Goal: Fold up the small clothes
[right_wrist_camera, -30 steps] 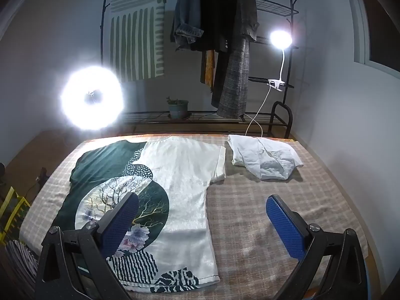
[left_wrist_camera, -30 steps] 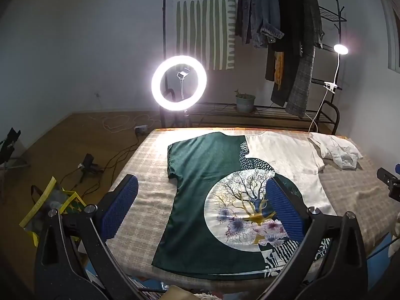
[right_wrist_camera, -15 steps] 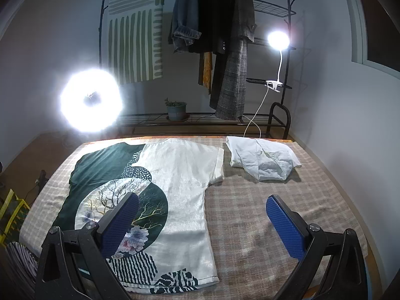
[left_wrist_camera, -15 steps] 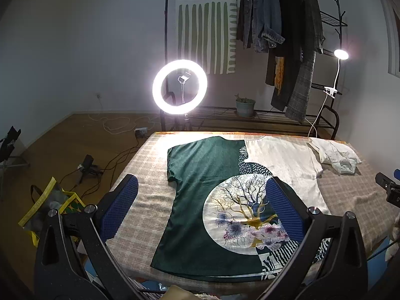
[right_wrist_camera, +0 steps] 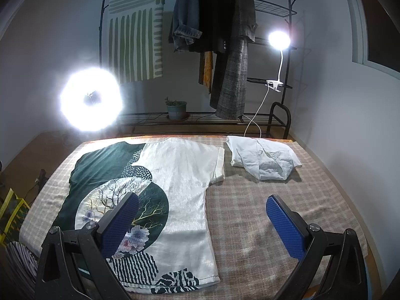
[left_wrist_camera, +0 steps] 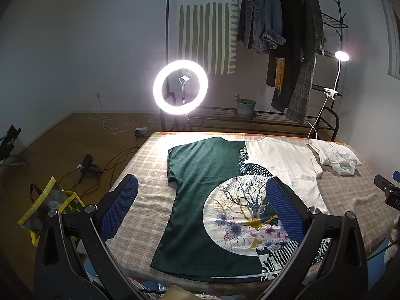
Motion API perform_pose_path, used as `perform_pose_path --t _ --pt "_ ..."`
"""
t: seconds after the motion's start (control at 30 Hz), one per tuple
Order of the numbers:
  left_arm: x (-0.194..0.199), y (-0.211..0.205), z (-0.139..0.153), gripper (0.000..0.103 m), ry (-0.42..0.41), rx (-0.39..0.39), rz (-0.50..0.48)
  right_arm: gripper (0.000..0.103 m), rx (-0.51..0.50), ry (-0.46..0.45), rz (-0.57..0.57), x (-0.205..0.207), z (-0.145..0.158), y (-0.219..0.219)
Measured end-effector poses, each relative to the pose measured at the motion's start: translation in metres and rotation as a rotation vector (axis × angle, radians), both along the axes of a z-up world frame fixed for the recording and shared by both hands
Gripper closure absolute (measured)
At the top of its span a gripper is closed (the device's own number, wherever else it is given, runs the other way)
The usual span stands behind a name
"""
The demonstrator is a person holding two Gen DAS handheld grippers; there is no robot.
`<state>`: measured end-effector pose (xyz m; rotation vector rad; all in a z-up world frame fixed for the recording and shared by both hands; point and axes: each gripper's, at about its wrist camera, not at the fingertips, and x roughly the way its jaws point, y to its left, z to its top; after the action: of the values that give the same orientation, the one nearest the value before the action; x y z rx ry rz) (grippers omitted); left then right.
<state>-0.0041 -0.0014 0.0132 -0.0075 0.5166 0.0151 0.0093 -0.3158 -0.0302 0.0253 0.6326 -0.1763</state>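
On the checked surface (left_wrist_camera: pixel 150 150), a green-and-white T-shirt (left_wrist_camera: pixel 215 180) lies spread flat, front up, sleeves out, with its tree-and-flower print facing the cameras and its hem toward the near edge. Just beside its white sleeve, toward the far right corner, sits a white garment (right_wrist_camera: pixel 265 157) in a loose, rumpled bundle; whether it counts as folded I cannot tell, since it looks more bunched than squared.

The left claw (left_wrist_camera: pixel 200 210) hovers above the shirt's near half with its blue pads wide apart, gripping nothing. The right claw (right_wrist_camera: pixel 202 222) hangs over the shirt's white side and the bare cloth next to it, likewise spread wide and empty.

As I read it, the folding of this shirt has not begun: no sleeve is turned in, no edge is lifted, and the fabric shows no crease. What seems left is the whole fold, starting with a pinch on a sleeve or on the hem corners, and perhaps tidying the white bundle afterward.
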Motion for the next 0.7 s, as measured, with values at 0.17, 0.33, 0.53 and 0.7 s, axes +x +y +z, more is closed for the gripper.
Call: perform_pose_path --t 0.17,0.33,0.53,0.7 --pt "0.0000 0.0007 -0.0002 0.000 0.001 -0.003 0.000 0.000 -0.002 0.008 0.002 0.0010 -0.0004 0.0004" --pt "-0.0001 0.0011 0.0005 0.000 0.000 -0.003 -0.001 0.000 -0.003 0.014 -0.001 0.0024 -0.0009 0.0014" --pt "-0.0002 0.0012 0.0003 0.000 -0.001 -0.004 -0.001 0.000 -0.008 0.012 -0.004 0.0029 -0.0003 0.0028" --pt "-0.0003 0.0015 0.0004 0.000 0.000 -0.005 0.000 0.000 -0.007 0.012 -0.003 0.0024 -0.0006 0.0020"
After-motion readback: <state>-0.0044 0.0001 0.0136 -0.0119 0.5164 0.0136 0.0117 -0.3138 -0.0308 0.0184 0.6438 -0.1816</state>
